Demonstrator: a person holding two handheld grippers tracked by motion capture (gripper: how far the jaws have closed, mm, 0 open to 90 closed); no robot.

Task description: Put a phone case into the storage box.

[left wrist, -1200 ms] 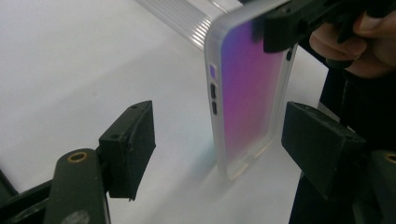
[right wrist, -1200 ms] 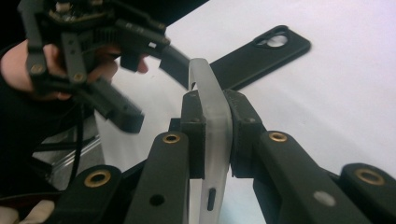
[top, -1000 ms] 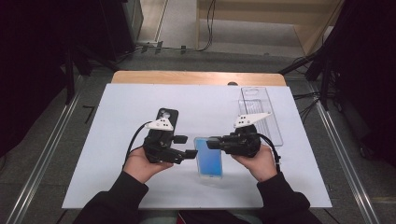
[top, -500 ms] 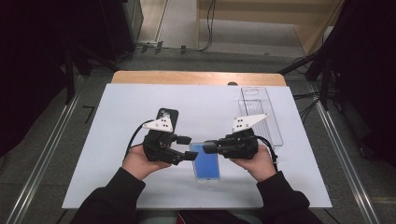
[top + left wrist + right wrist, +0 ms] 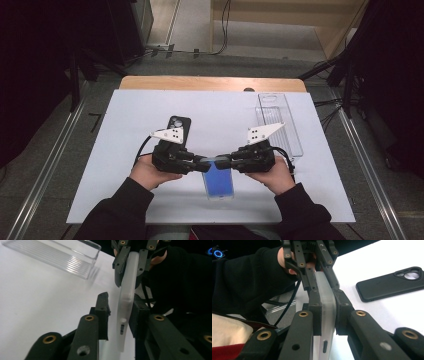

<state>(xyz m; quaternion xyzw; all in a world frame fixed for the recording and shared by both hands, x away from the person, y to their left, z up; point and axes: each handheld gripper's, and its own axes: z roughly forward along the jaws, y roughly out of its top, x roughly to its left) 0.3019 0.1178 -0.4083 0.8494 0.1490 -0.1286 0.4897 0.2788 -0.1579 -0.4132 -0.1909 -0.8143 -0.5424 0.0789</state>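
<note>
- The blue case [image 5: 218,181] hangs between the two grippers, its top edge at their tips, above the white mat [image 5: 125,200].
- Right gripper [image 5: 226,161]: jaws clamped on the case's edge.
- Left gripper [image 5: 201,161]: jaws have just been closing around the case; one pad touches it, a gap remains at the other.
- A black phone [image 5: 178,128] lies beyond the left gripper; a clear tray [image 5: 278,120] lies beyond the right.

Bare white table [image 5: 125,190] lies open left; black phone [image 5: 178,125] and clear tray [image 5: 278,122] block beyond.
</note>
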